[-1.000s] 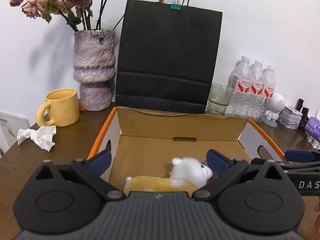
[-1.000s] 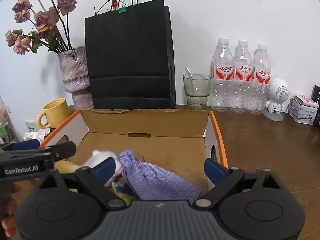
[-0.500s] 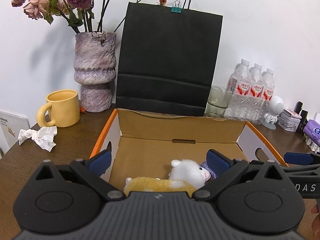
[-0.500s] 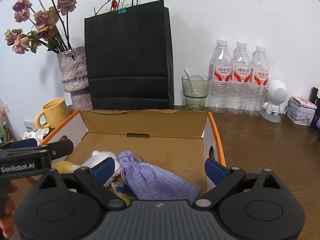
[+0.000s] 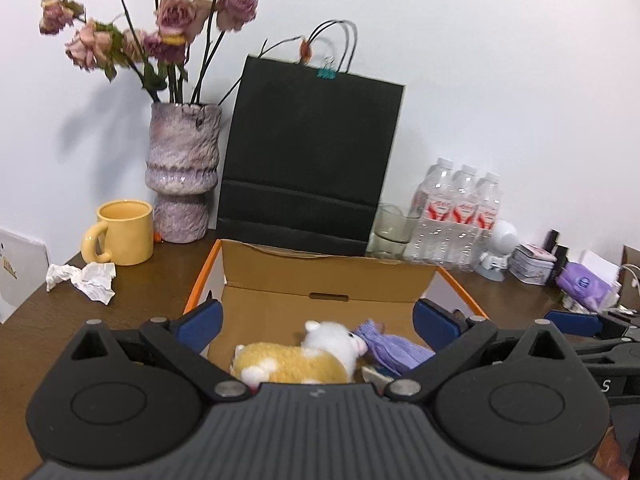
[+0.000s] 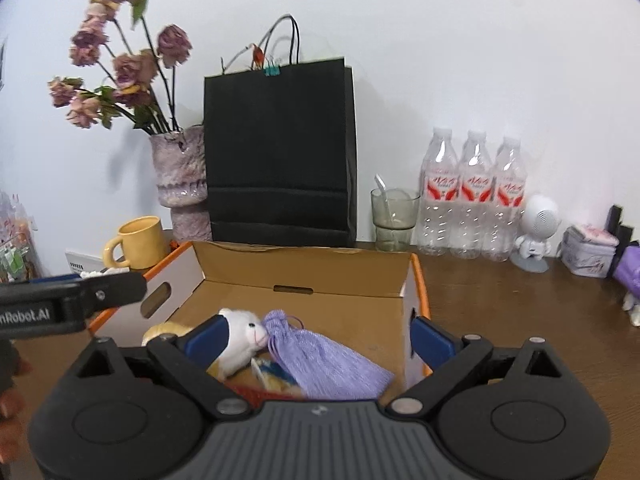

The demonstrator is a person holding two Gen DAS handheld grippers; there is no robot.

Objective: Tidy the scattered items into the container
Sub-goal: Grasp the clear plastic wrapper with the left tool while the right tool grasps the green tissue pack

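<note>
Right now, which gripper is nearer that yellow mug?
Left. The left gripper sits on the box's mug side, the yellow mug ahead to its left; the right gripper is farther right.

Plush toy (image 5: 296, 356) and pouch (image 5: 394, 350) inside box (image 5: 328, 278)

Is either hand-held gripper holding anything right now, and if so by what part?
Nothing is held. The left hand-held gripper and right hand-held gripper are both open above the box; the plush toy and purple pouch lie inside it.
</note>
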